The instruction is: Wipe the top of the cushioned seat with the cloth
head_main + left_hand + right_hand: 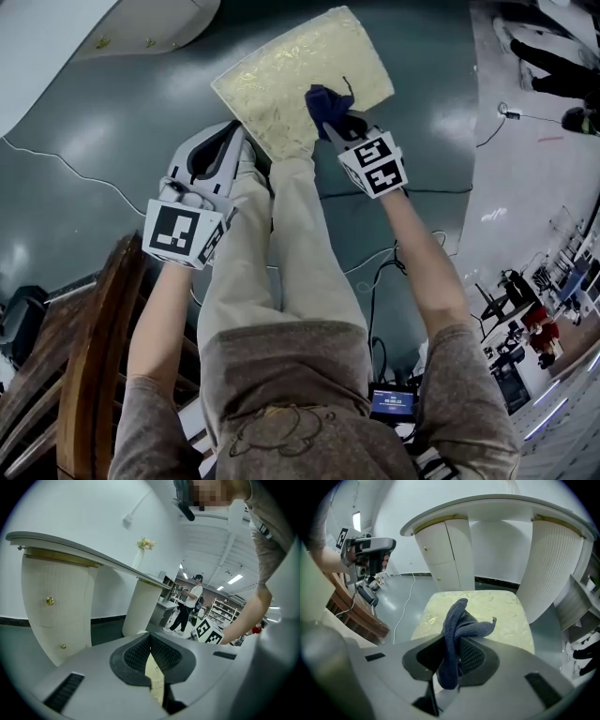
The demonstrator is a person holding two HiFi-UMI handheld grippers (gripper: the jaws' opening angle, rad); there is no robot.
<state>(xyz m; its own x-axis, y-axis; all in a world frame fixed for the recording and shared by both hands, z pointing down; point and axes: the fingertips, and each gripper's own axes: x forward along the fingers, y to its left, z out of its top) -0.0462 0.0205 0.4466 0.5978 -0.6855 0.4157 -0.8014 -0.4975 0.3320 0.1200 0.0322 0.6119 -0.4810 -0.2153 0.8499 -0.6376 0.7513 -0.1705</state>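
Observation:
The cushioned seat (300,75) is a pale yellow patterned square on the grey floor ahead of me; the right gripper view shows its top (501,611) just beyond the jaws. My right gripper (333,120) is shut on a dark blue cloth (323,101) and hovers over the seat's near right part. The cloth (457,625) bunches up out of the jaws. My left gripper (242,142) is shut and holds nothing, off the seat's near left edge. A cream sliver shows below its closed tips (150,639).
A white curved desk (487,522) with cabinet pedestals stands behind the seat. A dark wooden chair (84,366) is at my lower left. Cables (56,164) trail over the floor. My own legs (281,244) reach toward the seat. A person (187,604) stands farther back.

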